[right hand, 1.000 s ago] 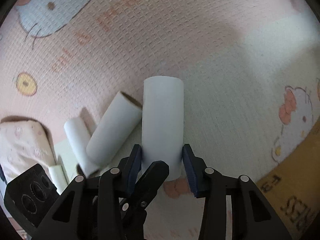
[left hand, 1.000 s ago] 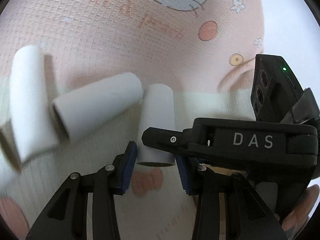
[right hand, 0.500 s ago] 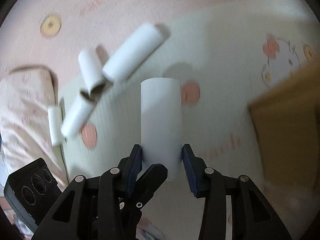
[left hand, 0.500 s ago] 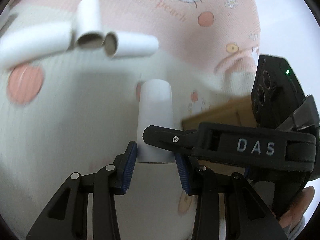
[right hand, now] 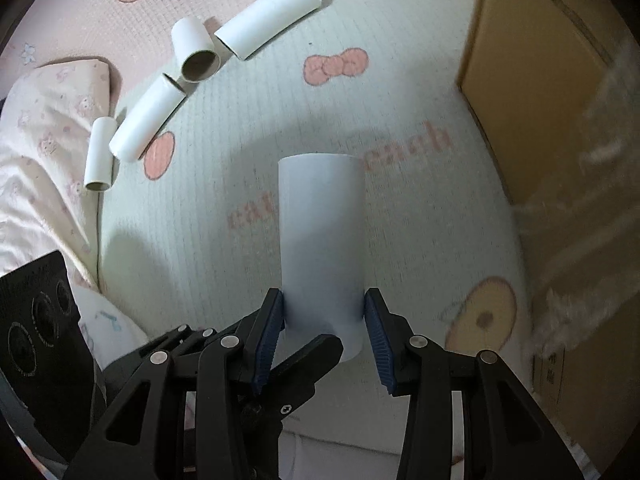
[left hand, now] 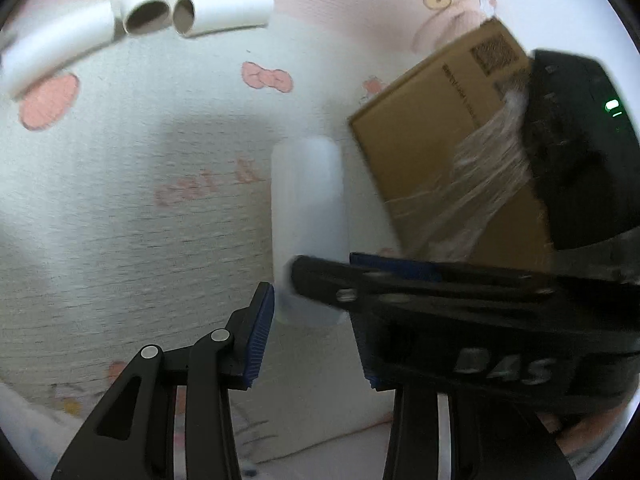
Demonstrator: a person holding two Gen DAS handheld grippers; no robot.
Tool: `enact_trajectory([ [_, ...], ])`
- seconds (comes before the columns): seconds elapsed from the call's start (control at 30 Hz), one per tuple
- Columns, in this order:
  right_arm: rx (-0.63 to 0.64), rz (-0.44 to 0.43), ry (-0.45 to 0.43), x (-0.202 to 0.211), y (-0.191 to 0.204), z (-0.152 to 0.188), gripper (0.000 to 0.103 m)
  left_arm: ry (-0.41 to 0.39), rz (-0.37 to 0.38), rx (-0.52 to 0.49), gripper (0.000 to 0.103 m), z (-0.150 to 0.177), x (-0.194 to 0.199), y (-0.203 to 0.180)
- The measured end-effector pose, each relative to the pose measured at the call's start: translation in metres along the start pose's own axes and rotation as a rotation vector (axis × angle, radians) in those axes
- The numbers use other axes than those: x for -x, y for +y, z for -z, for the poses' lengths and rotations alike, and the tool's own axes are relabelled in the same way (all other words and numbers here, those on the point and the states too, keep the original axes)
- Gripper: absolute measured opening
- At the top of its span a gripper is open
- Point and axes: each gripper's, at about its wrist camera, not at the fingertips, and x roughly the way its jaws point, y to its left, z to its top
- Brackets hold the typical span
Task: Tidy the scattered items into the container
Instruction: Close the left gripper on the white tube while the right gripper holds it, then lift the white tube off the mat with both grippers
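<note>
My right gripper is shut on a white paper tube, held above the mat. The same tube shows blurred in the left wrist view, between the blue pads of my left gripper, whose jaws stand apart around its near end; whether the left pads touch it I cannot tell. The right gripper's body crosses in front there. A brown cardboard box stands to the right, also at the right edge of the right wrist view. Several white tubes lie on the mat.
The pale mat has pink bows and lettering. A folded pink cloth lies at the left. Crumpled clear plastic hangs on the box side. Loose tubes lie at the top left of the left wrist view.
Both grippers have lifted with the tube and moved right toward the box. The loose tubes have dropped back in view, and the box has come much closer.
</note>
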Motion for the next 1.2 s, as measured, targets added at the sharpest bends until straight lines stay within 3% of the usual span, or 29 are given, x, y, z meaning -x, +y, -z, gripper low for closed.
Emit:
enact_trajectory([
  [0.13, 0.034, -0.061, -0.094, 0.019, 0.004, 0.012, 0.04, -0.009, 0.018, 0.039, 0.045, 0.006, 0.011, 0.011],
  [0.4, 0.071, -0.021, -0.253, 0.056, 0.009, 0.035, 0.044, -0.011, 0.093, 0.019, 0.045, -0.003, 0.009, 0.006],
  [0.7, 0.053, 0.02, -0.339, 0.067, -0.001, 0.044, 0.044, -0.021, 0.052, 0.114, 0.045, -0.021, 0.005, 0.021],
  [0.97, 0.082, 0.053, -0.296, 0.047, -0.005, 0.054, 0.045, -0.016, 0.149, 0.182, 0.045, -0.034, -0.001, 0.026],
  [1.2, 0.055, -0.037, -0.253, 0.024, -0.006, 0.051, 0.045, 0.021, 0.096, 0.154, 0.045, -0.039, -0.016, 0.017],
])
